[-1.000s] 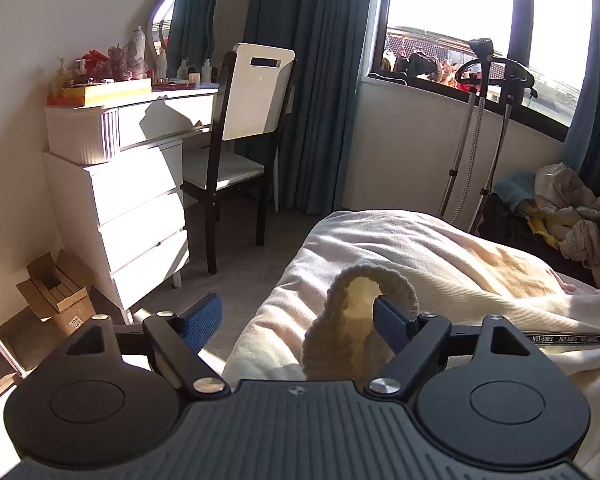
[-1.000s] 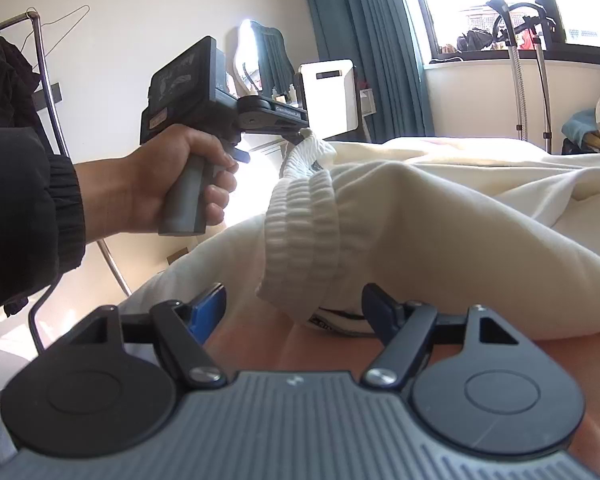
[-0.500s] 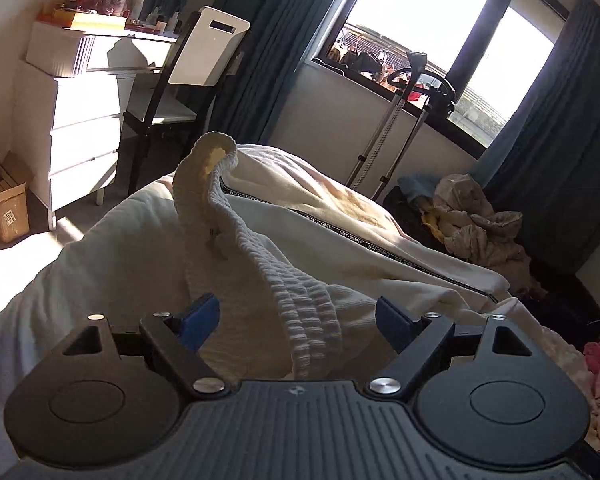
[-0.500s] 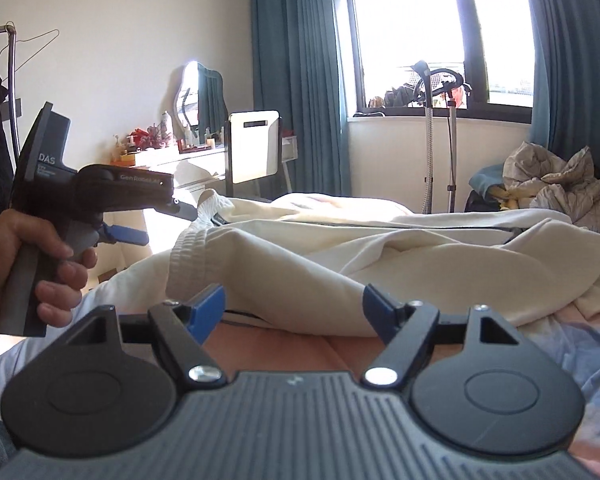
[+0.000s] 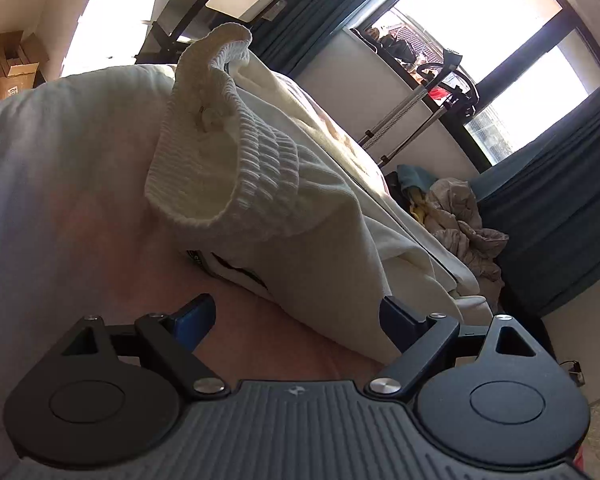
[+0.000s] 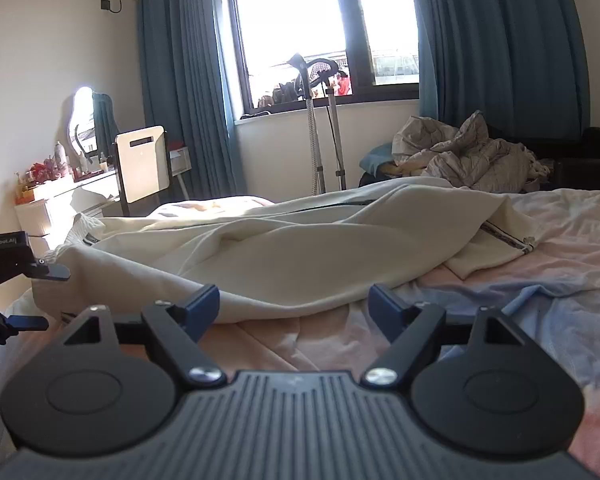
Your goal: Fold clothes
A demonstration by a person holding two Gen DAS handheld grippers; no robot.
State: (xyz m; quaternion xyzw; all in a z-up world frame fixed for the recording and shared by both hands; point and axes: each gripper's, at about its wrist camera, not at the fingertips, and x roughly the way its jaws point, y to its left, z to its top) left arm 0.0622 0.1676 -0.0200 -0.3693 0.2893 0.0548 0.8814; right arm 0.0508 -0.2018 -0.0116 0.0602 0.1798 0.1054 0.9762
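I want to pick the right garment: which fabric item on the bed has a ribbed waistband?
The cream trousers lying across the bed: their ribbed waistband stands up. The crumpled grey pile by the window shows none.

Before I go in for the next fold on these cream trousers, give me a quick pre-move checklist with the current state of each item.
1. Left gripper free of cloth: ok; jaws have just been opening, nothing pressed between them.
2. Right gripper free of cloth: ok; jaws have just been opening, empty.
3. Trousers lying on the bed: ok.
4. Trousers flat: not ok; waistband stands up curled, legs creased.
5. Trouser hem reachable: ok, lies exposed on the sheet.
6. Far side of trousers: cannot tell.
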